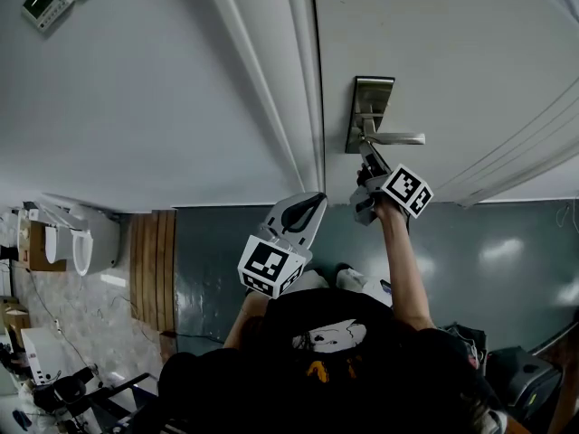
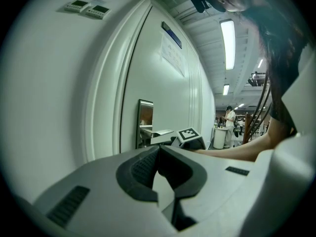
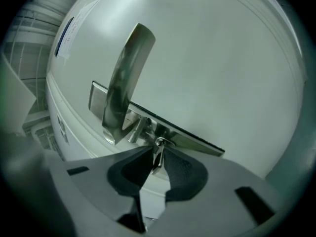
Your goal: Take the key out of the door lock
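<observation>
Head view: the right tool [image 1: 366, 159] is up at the brushed-steel lever handle [image 1: 384, 137] on the big white door [image 1: 434, 43], while the left tool [image 1: 317, 202] hangs lower, near the white door frame [image 1: 303, 80]. Left gripper view: that tool's dark pads are pressed together on nothing. Right gripper view: the jaws are pinched onto the small silver key [image 3: 158, 157], which sits in the lock just under the lever. It looks light, stiff and slick, so I'd grip the flat head firmly and pull straight out.
</observation>
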Tool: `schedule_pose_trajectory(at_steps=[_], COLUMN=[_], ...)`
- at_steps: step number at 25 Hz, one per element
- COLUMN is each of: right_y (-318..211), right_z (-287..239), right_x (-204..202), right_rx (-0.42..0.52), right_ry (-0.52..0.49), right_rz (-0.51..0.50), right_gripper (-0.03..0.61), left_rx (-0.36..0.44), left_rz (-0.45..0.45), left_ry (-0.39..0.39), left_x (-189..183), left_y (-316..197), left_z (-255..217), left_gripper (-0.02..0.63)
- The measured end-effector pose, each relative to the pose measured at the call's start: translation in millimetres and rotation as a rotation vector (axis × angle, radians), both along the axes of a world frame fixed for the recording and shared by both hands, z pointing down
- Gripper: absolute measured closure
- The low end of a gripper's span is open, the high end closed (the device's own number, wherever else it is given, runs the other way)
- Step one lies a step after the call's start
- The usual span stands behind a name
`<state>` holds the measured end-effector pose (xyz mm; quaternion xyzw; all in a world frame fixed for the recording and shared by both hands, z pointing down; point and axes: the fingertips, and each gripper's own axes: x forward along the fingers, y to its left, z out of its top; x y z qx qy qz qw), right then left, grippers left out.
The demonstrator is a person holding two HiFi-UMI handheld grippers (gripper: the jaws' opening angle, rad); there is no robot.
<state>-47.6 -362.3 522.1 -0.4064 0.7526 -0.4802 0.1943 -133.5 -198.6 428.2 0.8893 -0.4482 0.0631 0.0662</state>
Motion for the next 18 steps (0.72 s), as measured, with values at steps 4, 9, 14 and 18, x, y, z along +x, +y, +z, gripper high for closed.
schedule_pose_trajectory(at_steps=[4, 9, 14, 18], right_y=[-0.2, 1.1, 2.2, 2.7], right_z=[1.2, 2.8, 4.5, 5.6], right_x=[1.4, 3.1, 6.0, 7.1], right_rx=[-0.03, -0.056, -0.103, -0.135], right_ry=[-0.069, -0.113, -0.194, -0.256], right_rz=[0.029, 0.057, 0.103, 0.134], right_gripper=[0.529, 0.538, 0.548, 0.554], left_rx=[-0.001, 0.008, 0.011, 0.013], left_rz=[-0.008, -0.006, -0.001, -0.007], left_ry=[0.001, 0.0, 0.001, 0.001], left_x=[-5.2, -6.5, -7.8, -13.5], left_y=[0.6, 1.8, 5.2, 6.1], left_z=[0.1, -0.9, -2.2, -2.7], left_gripper=[0.604, 0.604, 0.604, 0.604])
